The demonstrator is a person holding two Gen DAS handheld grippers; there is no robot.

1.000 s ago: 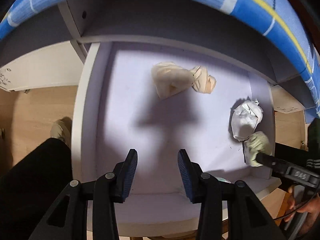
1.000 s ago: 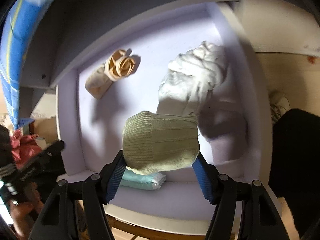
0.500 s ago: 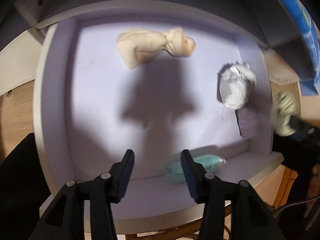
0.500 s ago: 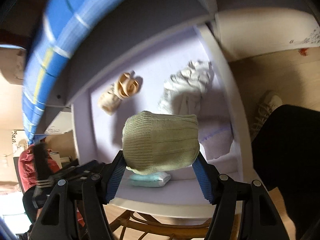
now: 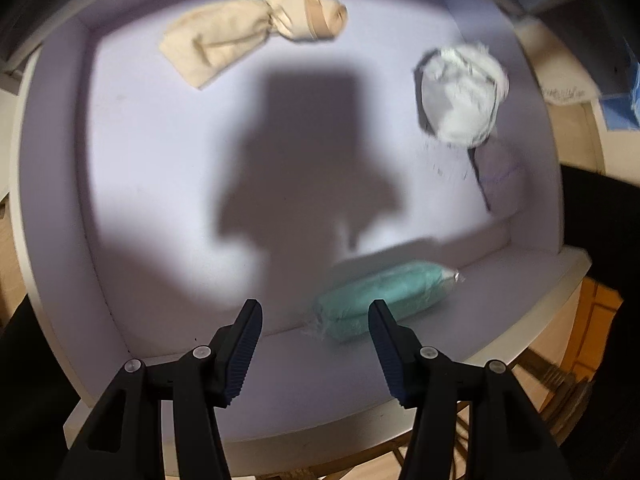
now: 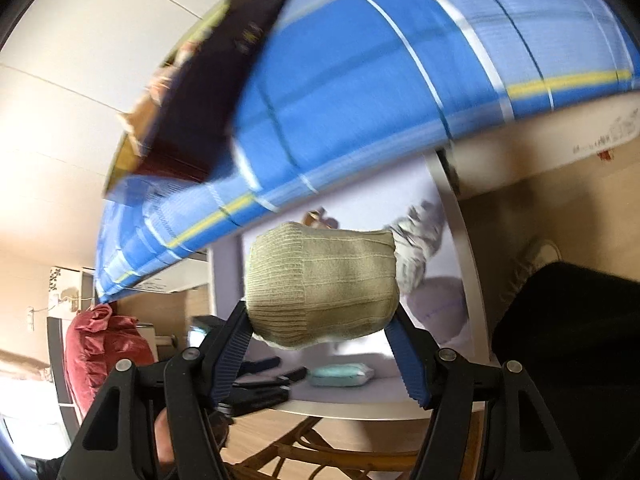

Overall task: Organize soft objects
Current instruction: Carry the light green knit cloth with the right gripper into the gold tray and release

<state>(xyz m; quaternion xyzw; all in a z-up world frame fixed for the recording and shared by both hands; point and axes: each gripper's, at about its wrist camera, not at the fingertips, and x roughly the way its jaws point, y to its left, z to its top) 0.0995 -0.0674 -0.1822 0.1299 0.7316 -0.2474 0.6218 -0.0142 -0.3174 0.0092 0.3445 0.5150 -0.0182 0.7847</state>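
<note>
The left gripper [image 5: 314,320] points down at the pale lilac drawer [image 5: 160,152], its ribbed blue-black pads parting with only air between them; just past its right pad, on the drawer's front ledge, lies a teal cloth pack in clear wrap [image 5: 384,296], oblong and soft-cornered; farther in, by the drawer's right wall, sits a crumpled white-grey bundle [image 5: 462,94]; at the drawer's back lies a beige cloth twisted into a knot at one end [image 5: 256,32]; a broad dark shadow crosses the drawer floor between them, and motion blur softens every edge.

The right gripper [image 6: 322,320] is raised above the drawer's front and clamps a rolled olive-green knit sock [image 6: 322,284], ribbed and plump, pressed on both sides by the pads; the roll hides most of the drawer behind it; beyond hangs a blue checked bedcover [image 6: 380,80] with white and yellow stripes, a dark flat book [image 6: 200,92] lying on top; a red cushion [image 6: 100,344] stands well left of the drawer.
</note>
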